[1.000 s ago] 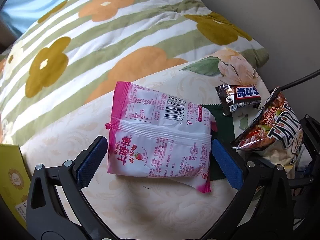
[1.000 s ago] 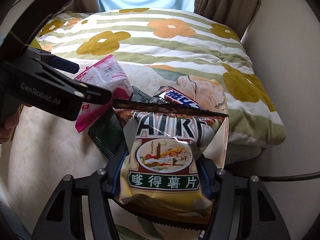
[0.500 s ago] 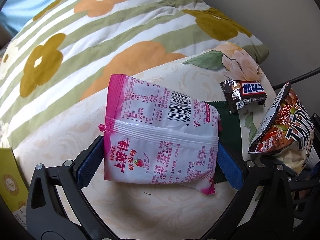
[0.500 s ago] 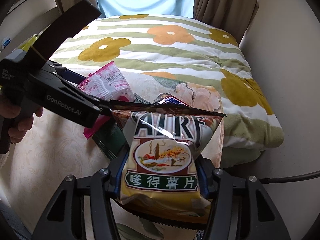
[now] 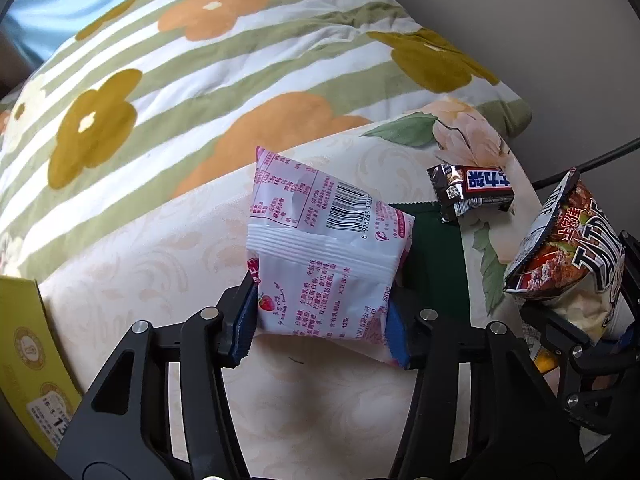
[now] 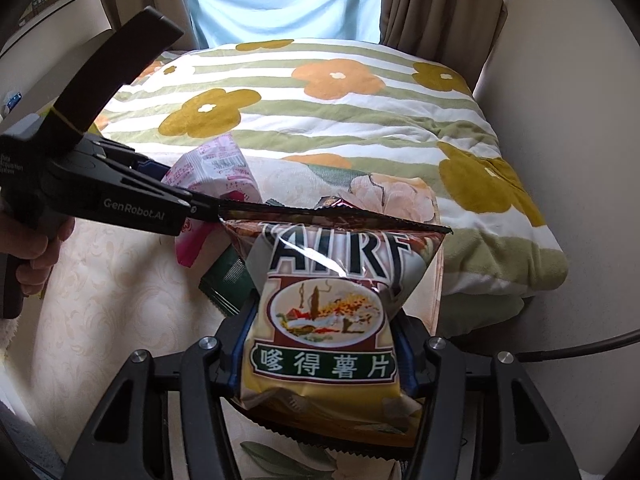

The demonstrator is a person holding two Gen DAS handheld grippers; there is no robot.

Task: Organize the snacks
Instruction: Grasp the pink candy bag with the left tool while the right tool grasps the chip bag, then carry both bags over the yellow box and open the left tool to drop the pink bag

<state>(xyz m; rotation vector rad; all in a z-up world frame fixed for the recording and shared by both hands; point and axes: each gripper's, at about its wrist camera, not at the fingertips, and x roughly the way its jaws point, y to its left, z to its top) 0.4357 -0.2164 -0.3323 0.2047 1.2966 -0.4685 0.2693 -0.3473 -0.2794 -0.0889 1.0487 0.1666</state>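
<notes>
My left gripper [image 5: 322, 320] is shut on a pink and white snack packet [image 5: 324, 256], squeezing its near end; the packet also shows in the right wrist view [image 6: 216, 172]. My right gripper [image 6: 322, 364] is shut on a brown and yellow chip bag [image 6: 332, 320] and holds it above the bed; the bag shows at the right edge of the left wrist view [image 5: 572, 256]. A dark green packet [image 5: 434, 256] lies on the cream bedsheet [image 5: 160, 264] under the pink packet. A black chocolate bar [image 5: 470, 190] lies beyond it.
A green-striped flowered quilt [image 6: 320, 120] is piled at the back of the bed. A yellow box [image 5: 28, 364] sits at the left edge. A black cable [image 6: 580, 348] runs along the wall on the right. The left gripper's body [image 6: 92, 188] crosses the right view.
My left gripper has closed on the pink packet, which has crumpled and tilted. My right gripper has lifted the chip bag slightly higher.
</notes>
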